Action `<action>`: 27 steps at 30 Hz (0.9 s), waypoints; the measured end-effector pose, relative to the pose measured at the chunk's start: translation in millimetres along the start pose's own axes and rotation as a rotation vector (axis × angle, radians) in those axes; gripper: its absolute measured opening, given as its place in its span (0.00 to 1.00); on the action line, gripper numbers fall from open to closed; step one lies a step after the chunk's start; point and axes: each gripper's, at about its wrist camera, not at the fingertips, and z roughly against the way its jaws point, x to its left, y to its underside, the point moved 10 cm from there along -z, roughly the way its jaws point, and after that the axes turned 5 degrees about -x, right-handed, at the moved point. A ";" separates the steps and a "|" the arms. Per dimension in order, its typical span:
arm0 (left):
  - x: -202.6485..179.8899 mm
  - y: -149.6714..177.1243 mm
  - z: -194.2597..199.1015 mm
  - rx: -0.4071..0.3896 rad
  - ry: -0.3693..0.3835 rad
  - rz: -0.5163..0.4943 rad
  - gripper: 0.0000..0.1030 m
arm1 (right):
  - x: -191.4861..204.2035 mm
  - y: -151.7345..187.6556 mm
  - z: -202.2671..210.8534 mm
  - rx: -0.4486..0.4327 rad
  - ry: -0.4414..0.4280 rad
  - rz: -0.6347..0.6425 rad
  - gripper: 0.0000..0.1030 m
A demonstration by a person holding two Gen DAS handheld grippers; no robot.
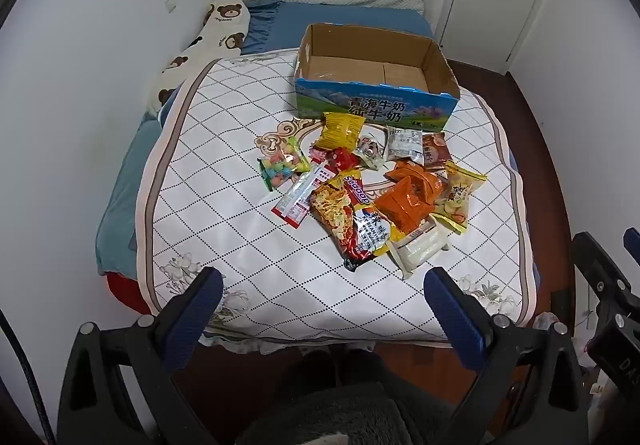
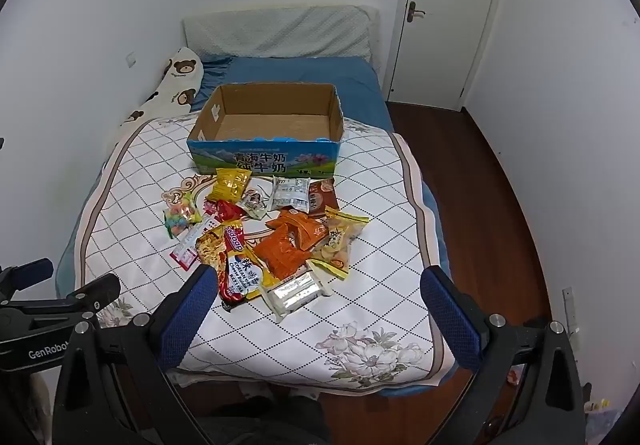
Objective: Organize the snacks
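Looking down the bed, I am seeing one quilted cover with one open cardboard box sitting on it, its floor bare, and just in front of it a loose heap of snacks, roughly a dozen packets, though overlaps are keeping me from an exact count. Among them I am counting one big noodle packet, two orange packets, one clear white packet, one yellow packet and one small candy bag. I am holding the left gripper and the right gripper at the foot of the bed, both with jaws spread wide and carrying nothing. My worry is the overlap: closing on the noodle packet could be dragging its neighbours along, and glossy film may be slipping from the pads.
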 end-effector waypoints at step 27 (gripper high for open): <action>3.8 -12.1 7.8 -0.029 -0.016 -0.012 1.00 | -5.9 -8.1 1.5 -0.004 0.006 -0.012 1.00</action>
